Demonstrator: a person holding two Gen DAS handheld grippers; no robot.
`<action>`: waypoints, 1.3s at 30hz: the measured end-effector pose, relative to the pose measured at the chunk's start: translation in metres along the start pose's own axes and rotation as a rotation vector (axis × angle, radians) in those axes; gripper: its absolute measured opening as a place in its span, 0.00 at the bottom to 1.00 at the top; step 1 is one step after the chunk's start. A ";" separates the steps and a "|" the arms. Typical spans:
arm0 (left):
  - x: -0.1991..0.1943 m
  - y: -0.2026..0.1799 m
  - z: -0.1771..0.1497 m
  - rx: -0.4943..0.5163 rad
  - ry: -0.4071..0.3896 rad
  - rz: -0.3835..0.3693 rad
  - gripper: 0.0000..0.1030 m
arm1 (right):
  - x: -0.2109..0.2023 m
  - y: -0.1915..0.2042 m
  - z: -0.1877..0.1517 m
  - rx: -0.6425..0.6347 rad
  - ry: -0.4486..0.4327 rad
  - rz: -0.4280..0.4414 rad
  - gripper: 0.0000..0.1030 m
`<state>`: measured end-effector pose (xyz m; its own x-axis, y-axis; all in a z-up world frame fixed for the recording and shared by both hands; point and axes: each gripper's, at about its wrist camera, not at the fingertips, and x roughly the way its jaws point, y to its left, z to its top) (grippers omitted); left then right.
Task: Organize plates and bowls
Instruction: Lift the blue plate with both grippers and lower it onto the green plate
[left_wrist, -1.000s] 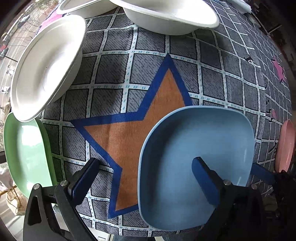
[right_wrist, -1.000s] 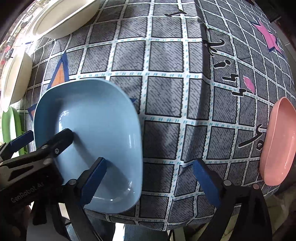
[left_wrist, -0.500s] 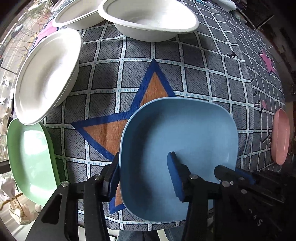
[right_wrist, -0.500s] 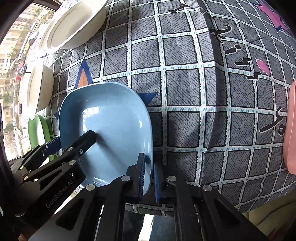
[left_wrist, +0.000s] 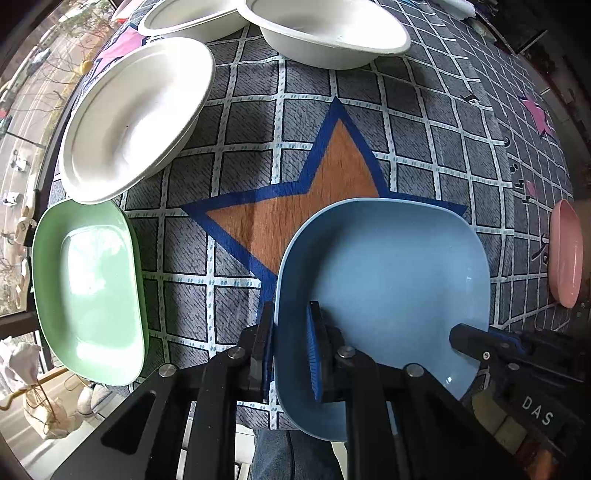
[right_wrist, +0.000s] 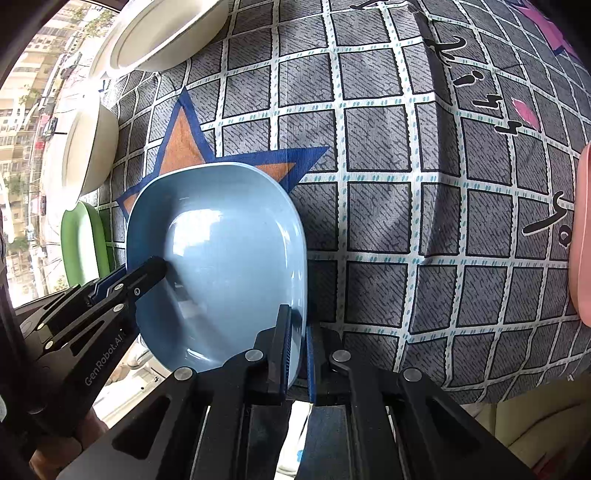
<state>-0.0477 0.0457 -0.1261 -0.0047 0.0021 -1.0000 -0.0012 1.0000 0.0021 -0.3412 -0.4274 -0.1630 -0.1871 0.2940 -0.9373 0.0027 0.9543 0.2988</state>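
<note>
A blue square plate (left_wrist: 391, 280) sits at the near edge of the table, over the orange star. My left gripper (left_wrist: 290, 332) is shut on its left rim. My right gripper (right_wrist: 297, 332) is shut on its right rim, and the plate (right_wrist: 229, 251) shows in the right wrist view too. The right gripper's fingers (left_wrist: 480, 341) reach in at the plate's right side in the left wrist view. A green plate (left_wrist: 88, 288) lies to the left. A pink plate (left_wrist: 565, 254) lies at the far right. White bowls (left_wrist: 136, 114) stand at the back left.
Two more white bowls (left_wrist: 332, 33) stand at the back. The grey checked tablecloth (right_wrist: 388, 166) covers the table. A window with a street view lies past the table's left edge. The table's near edge runs just under the grippers.
Both grippers have closed on the blue plate's rims; a second ago both were open around it. The plate has shifted slightly over the star.
</note>
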 end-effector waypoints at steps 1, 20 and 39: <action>-0.002 0.003 -0.004 -0.004 -0.002 -0.003 0.17 | -0.001 0.000 -0.002 0.001 0.001 0.006 0.09; -0.084 0.125 -0.060 -0.117 -0.084 0.011 0.17 | -0.058 0.097 -0.018 -0.159 -0.017 0.044 0.09; -0.040 0.206 -0.017 -0.041 -0.006 0.114 0.17 | 0.016 0.213 0.001 -0.100 0.076 0.128 0.09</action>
<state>-0.0643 0.2514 -0.0856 -0.0009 0.1154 -0.9933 -0.0424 0.9924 0.1154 -0.3424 -0.2193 -0.1151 -0.2656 0.4039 -0.8754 -0.0662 0.8982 0.4346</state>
